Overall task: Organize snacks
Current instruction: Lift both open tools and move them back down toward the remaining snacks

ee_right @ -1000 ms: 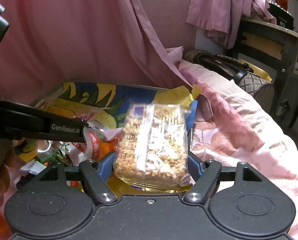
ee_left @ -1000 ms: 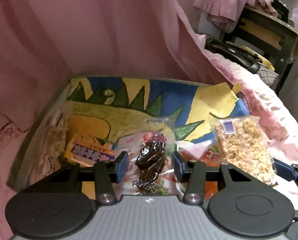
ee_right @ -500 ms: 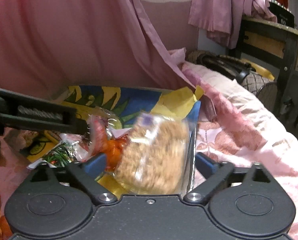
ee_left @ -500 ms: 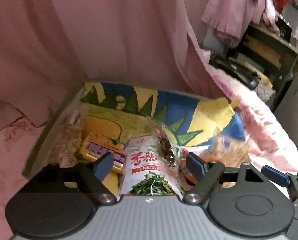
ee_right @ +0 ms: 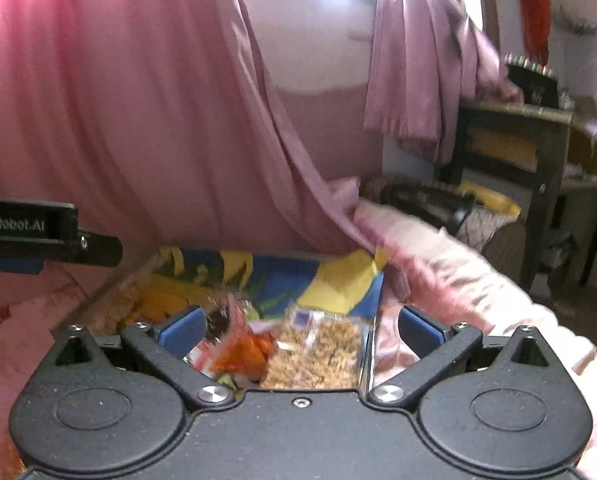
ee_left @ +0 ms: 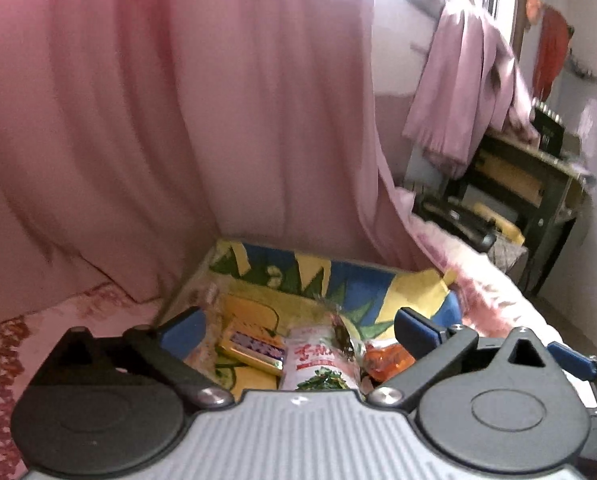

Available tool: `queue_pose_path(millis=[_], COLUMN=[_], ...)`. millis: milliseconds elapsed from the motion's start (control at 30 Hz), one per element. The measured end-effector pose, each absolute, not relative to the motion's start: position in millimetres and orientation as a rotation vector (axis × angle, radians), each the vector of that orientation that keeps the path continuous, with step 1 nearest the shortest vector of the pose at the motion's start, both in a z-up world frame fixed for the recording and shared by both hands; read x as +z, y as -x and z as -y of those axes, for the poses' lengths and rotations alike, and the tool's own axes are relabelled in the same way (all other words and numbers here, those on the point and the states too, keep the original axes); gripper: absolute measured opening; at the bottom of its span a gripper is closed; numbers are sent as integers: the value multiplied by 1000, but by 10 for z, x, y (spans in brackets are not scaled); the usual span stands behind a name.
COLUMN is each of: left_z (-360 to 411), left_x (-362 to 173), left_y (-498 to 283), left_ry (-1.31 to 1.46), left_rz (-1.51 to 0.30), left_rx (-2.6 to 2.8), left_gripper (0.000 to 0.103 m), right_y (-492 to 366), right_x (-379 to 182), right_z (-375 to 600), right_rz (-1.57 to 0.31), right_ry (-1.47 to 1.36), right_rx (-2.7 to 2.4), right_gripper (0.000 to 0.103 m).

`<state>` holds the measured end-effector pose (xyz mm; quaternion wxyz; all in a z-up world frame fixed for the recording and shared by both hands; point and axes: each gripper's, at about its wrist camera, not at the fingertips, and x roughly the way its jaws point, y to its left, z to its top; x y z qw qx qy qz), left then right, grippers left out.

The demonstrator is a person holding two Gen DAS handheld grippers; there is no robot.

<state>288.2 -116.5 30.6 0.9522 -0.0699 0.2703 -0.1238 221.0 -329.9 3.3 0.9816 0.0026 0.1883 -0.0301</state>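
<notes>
Crinkly plastic packets (ee_left: 318,364) – boxy printed bin (ee_left: 378,284).

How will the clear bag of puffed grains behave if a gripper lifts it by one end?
The grain bag looks like thin clear film around loose puffed pieces, so it would probably sag and bend. It is likely light for its size. The glossy film may slip between pads, and a hard squeeze could crush the pieces.

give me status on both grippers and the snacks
Left gripper and right gripper open, jaws just opened, nothing held. Puffed-grain bag and pickle packet lying in box. Nothing in the way.
</notes>
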Motion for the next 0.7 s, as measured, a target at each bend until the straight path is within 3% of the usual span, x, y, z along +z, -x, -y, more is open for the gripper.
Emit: queue_pose_path(millis=[700], left_z=[327], left_x=[595], left_y=[-1473], left_ry=[157], left_rz=[-357], left_rx=[-200], left_gripper=[103], right_y=[-697], right_x=[443], right_z=[2919], right_rz=[-193], right_ry=[-146], right_rx=[-62], right_gripper=[102])
